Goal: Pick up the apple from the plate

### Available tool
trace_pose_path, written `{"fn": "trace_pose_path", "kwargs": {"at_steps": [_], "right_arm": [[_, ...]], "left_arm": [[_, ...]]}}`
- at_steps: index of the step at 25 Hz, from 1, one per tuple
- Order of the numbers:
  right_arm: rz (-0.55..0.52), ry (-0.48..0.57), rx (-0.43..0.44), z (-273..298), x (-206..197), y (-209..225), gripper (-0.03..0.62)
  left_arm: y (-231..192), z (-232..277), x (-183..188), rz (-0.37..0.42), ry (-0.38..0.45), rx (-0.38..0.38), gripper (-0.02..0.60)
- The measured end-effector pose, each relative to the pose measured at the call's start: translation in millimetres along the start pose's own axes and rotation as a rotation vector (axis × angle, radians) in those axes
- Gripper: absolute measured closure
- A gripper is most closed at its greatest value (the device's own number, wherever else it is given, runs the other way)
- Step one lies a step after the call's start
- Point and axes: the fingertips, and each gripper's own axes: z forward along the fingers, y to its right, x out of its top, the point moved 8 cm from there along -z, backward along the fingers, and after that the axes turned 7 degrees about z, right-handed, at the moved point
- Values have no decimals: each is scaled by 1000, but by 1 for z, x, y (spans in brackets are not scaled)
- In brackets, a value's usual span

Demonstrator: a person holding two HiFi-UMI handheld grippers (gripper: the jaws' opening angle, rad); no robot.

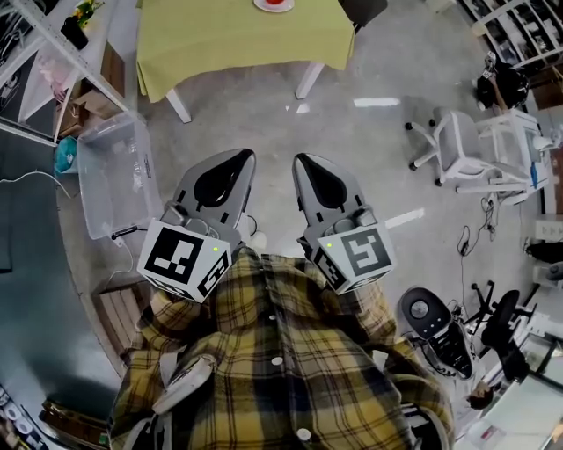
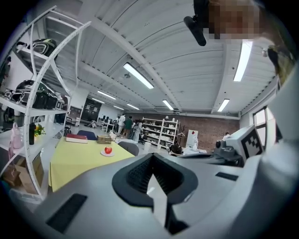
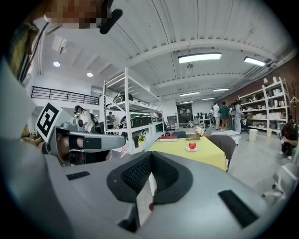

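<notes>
A red apple (image 2: 108,150) sits on a small white plate (image 2: 107,153) on a table with a yellow-green cloth (image 2: 77,161), several steps ahead. The right gripper view shows the same apple (image 3: 192,145) on the table (image 3: 196,156). In the head view only the plate's edge (image 1: 274,4) shows at the top, on the table (image 1: 246,39). My left gripper (image 1: 239,156) and right gripper (image 1: 303,160) are held side by side at chest height over the floor, far short of the table. Both are shut with nothing between the jaws.
A red book (image 2: 76,138) and a small box (image 2: 103,139) lie behind the plate. A clear plastic bin (image 1: 114,176) stands on the floor to the left. A white shelf rack (image 2: 42,93) is beside the table. White office chairs (image 1: 457,145) stand to the right. People stand far back.
</notes>
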Motion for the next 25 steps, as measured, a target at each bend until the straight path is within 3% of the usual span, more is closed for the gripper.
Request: {"fn": "trace_pose_path", "kwargs": {"at_steps": [7,25], "right_arm": [[4,-23,-2,43,8,16,597],[32,-36,-53,212,51,79,597]], "left_arm": [[-38,30,2,-11,-10,-1,575],[-193,142,25,-17,-37,-49,575]]}}
